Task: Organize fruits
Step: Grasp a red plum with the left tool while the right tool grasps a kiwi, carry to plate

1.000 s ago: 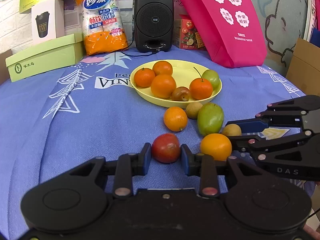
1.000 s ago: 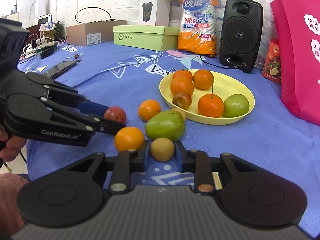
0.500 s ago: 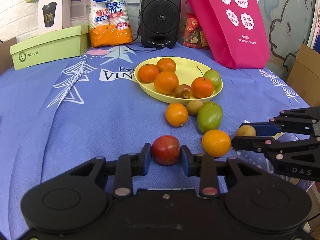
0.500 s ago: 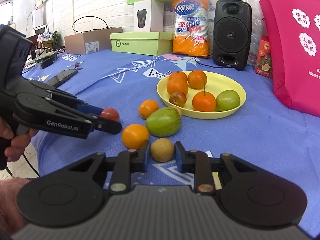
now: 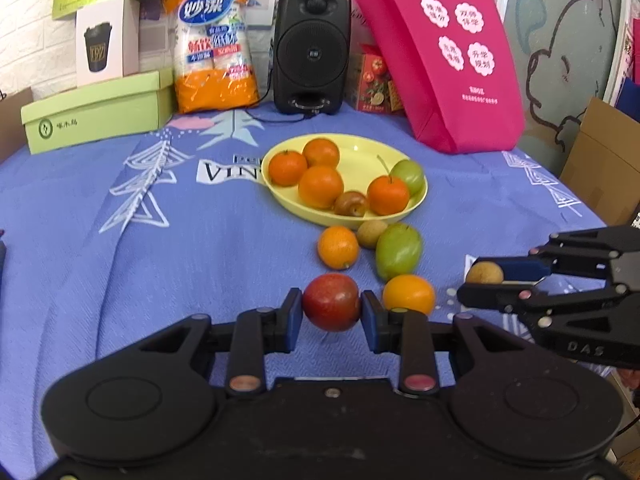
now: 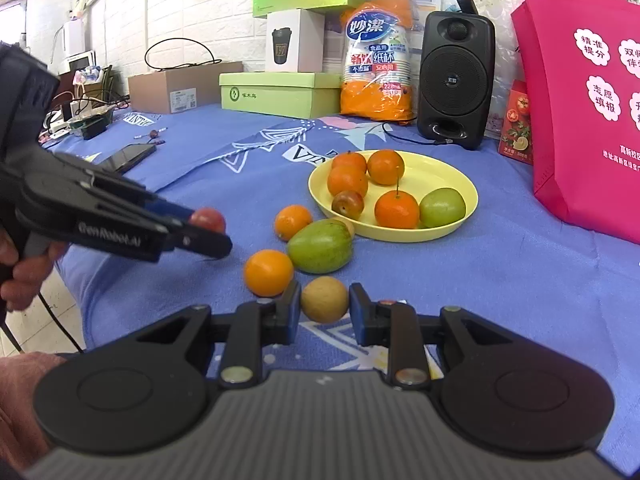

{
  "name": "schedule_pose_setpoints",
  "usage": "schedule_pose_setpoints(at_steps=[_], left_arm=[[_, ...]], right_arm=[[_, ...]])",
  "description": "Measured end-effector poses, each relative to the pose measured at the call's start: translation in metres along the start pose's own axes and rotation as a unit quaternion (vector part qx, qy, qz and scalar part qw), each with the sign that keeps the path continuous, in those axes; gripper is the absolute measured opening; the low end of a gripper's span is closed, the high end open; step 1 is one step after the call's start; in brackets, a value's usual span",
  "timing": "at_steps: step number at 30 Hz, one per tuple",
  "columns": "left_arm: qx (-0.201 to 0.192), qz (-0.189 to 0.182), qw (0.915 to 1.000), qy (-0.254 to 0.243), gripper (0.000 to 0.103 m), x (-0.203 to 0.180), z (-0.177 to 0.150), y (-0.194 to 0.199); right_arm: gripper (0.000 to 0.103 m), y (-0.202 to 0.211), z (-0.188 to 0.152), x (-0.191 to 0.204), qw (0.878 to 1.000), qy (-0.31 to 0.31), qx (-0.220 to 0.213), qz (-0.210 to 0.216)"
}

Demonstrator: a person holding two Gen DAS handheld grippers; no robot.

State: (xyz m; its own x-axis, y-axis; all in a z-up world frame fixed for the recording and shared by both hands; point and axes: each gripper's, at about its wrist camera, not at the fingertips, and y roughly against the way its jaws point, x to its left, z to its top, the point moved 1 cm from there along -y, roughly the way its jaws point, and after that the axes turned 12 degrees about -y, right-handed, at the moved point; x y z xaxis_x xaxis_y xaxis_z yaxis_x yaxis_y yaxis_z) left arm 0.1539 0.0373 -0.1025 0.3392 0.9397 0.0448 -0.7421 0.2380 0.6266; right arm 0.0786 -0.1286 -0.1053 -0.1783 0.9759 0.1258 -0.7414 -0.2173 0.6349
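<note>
The left gripper [image 5: 332, 310] pinches a red apple [image 5: 331, 302] above the table's [image 5: 160, 264] near edge. The right gripper [image 6: 325, 308] pinches a brown fruit [image 6: 324, 299]. The plate [image 6: 448, 176] sits mid-table with bare cloth around. Only the right view shows a phone [image 6: 126, 157] near the left edge.

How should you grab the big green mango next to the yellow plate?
Grip the green mango across its narrow middle, probably coming down from above. It lies on its side, long and egg-shaped, so pinching end to end looks too wide. An orange sits close at its near left and a small brown fruit between it and the plate, so side approaches look crowded.
</note>
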Motion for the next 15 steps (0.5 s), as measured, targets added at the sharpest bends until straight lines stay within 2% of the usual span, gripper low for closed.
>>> schedule_pose_setpoints(at_steps=[7,15], left_arm=[[-0.009,-0.002,0.9999,-0.012,0.031,0.002,0.013,-0.001],[-0.023,-0.016,0.9989,-0.038,0.031,0.001,0.056,-0.036]], right_arm=[[0.025,-0.001,0.002,-0.003,1.0,-0.003,-0.002,0.001],[0.025,-0.008,0.037,-0.013,0.999,0.011,-0.037,-0.016]])
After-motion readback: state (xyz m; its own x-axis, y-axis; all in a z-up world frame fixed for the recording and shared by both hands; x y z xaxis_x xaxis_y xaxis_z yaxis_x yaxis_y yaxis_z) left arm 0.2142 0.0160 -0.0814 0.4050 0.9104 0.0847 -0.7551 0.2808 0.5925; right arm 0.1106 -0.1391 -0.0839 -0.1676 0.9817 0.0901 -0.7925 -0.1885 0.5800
